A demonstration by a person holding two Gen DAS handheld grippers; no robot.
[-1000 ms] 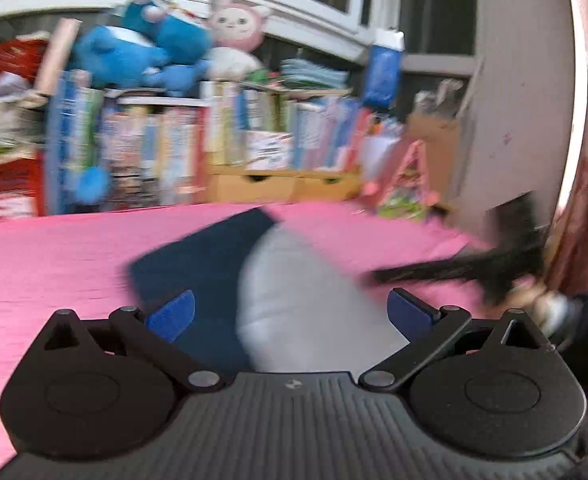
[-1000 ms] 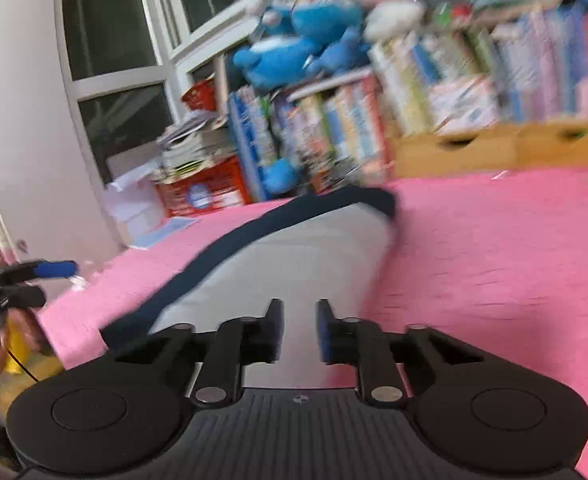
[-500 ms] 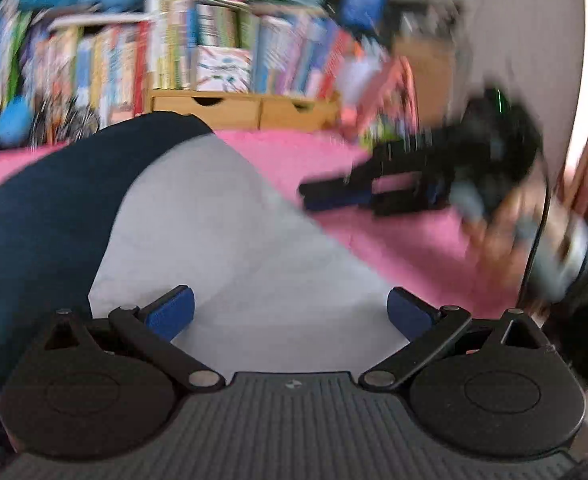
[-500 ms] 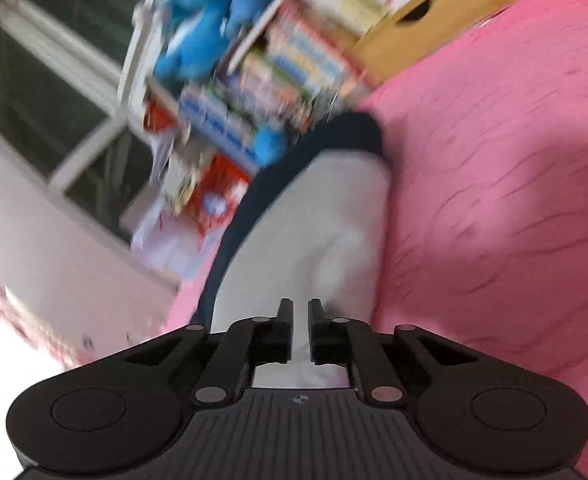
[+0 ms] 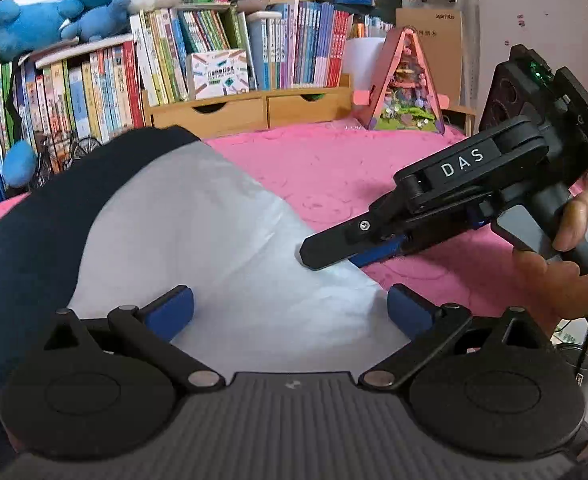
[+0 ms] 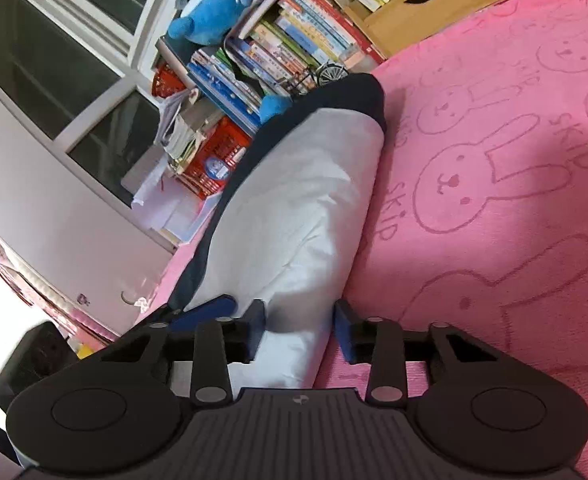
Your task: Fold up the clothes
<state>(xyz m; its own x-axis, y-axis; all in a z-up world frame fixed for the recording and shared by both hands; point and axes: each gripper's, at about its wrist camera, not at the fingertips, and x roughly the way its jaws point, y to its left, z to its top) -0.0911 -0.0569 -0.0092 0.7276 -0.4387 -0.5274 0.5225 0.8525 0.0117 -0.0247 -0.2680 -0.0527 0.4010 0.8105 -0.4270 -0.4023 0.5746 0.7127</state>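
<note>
A folded garment, light grey with a navy part [image 5: 197, 232], lies on the pink rabbit-print blanket [image 5: 334, 168]. My left gripper [image 5: 289, 312] is open, its blue pads spread over the grey cloth's near end, holding nothing. My right gripper [image 6: 300, 328] is open, its pads straddling the near right edge of the garment [image 6: 294, 216]. In the left wrist view the right gripper [image 5: 334, 248] comes in from the right, held by a hand, its tips at the grey cloth's right edge.
A bookshelf with books and wooden drawers [image 5: 253, 108] stands behind the blanket [image 6: 494, 180], with blue plush toys [image 5: 53, 12] on top. A pink triangular toy house [image 5: 402, 88] sits at the back right. A window and white wall [image 6: 53, 120] lie to the left.
The right gripper has opened from shut and rolled over the garment's right edge. The left gripper has come closer over the grey cloth and stays open. The garment now lies flat.
</note>
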